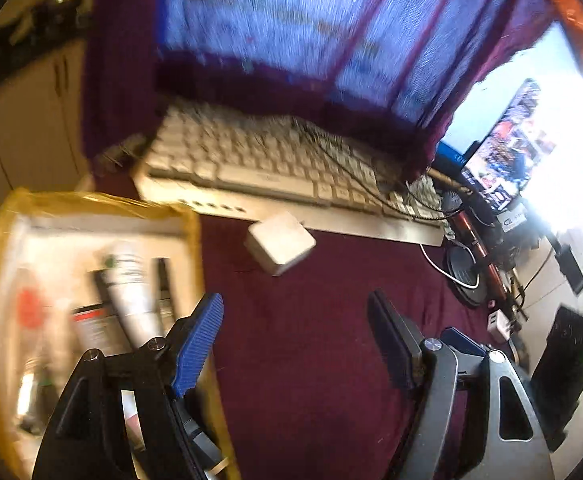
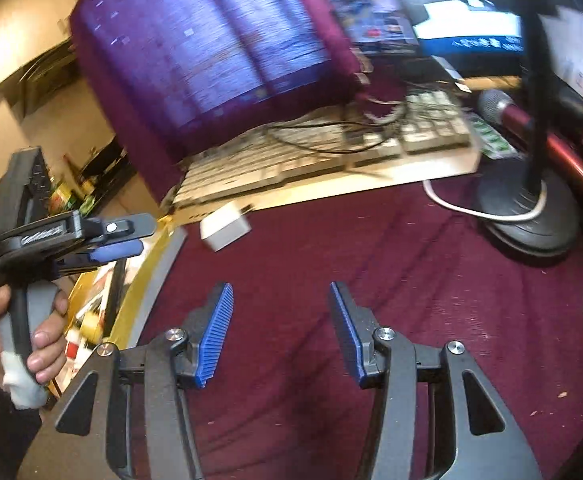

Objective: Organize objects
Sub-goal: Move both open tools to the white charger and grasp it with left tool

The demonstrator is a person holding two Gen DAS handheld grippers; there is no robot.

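Left wrist view: left gripper (image 1: pixel 295 344) fingers wide apart, holding nothing, over the maroon counter (image 1: pixel 311 360). Yellow-rimmed box (image 1: pixel 91 204) of blurred bottles near left; white cube (image 1: pixel 280 242) ahead, just in front of the keyboard (image 1: pixel 259 172).

Right wrist view: right gripper (image 2: pixel 281 334) fingers wide apart, empty. Cube (image 2: pixel 224 227) far left of centre, beside the box (image 2: pixel 147 276). Mic stand (image 2: pixel 531 216) right. Left gripper (image 2: pixel 119 246) over the box, held by a hand (image 2: pixel 23 340).

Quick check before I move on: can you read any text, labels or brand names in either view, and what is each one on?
None can be read with confidence.
Left claw, raised lettering on its body: too blurred.
Tube in the yellow box: print blurred.
Keyboard keys: blurred.
Magazine cover: too small.
Screen under purple cloth: smeared.
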